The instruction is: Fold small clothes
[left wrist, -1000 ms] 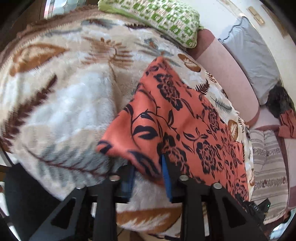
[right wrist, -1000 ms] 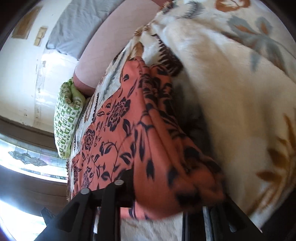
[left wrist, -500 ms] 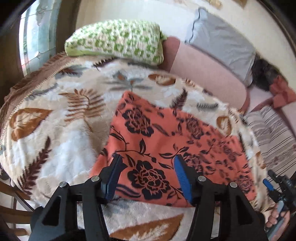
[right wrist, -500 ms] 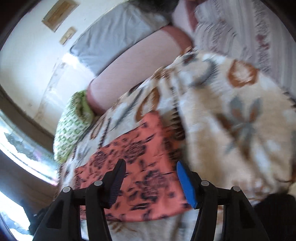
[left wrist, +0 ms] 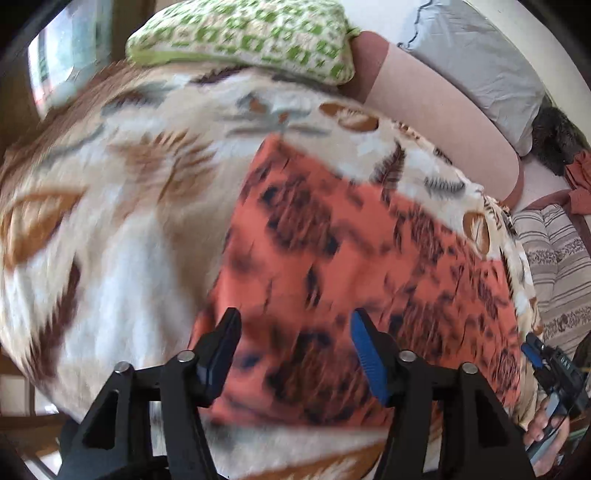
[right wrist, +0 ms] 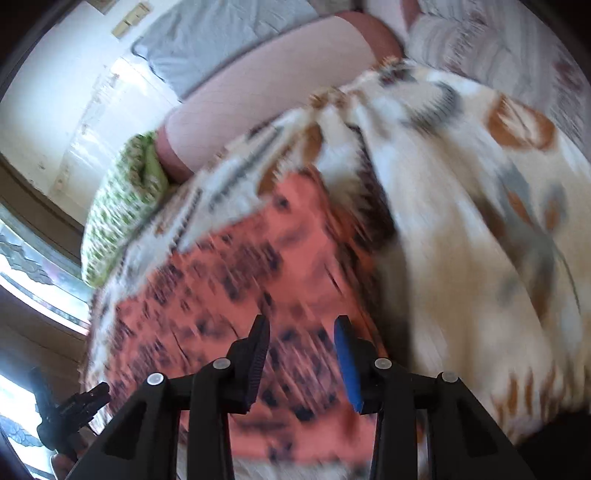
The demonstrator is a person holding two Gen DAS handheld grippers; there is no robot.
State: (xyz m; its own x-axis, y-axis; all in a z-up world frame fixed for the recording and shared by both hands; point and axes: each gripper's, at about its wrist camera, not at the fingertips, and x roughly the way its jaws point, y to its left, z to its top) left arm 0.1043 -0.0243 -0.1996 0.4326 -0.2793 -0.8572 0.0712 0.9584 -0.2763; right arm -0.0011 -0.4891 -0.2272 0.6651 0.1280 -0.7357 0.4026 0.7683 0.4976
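Observation:
An orange cloth with a dark flower print [left wrist: 332, 240] lies flat, folded to a rectangle, on a leaf-patterned blanket [left wrist: 110, 221]. My left gripper [left wrist: 293, 317] hovers over the cloth's near left corner. Its jaws are opening and nothing is between the pads. In the right wrist view the same cloth [right wrist: 240, 277] lies under my right gripper [right wrist: 301, 323]. Its jaws are closing, with a gap still between the pads and no fabric pinched. The right gripper [left wrist: 554, 369] also shows at the cloth's far right end, held by a hand [left wrist: 546, 435]. Both views are motion-blurred.
A green-and-white pillow [left wrist: 240, 33] sits at the blanket's far edge, beside a pink bolster [left wrist: 443, 118] and a grey pillow [left wrist: 480, 62]. A striped cushion [left wrist: 554, 266] lies to the right. A window [left wrist: 55, 62] is at the far left.
A second ago both grippers held the cloth's lifted near edge. They have let go, the cloth lies flat, and both have drawn back above it. The right jaws are narrower than half a second ago.

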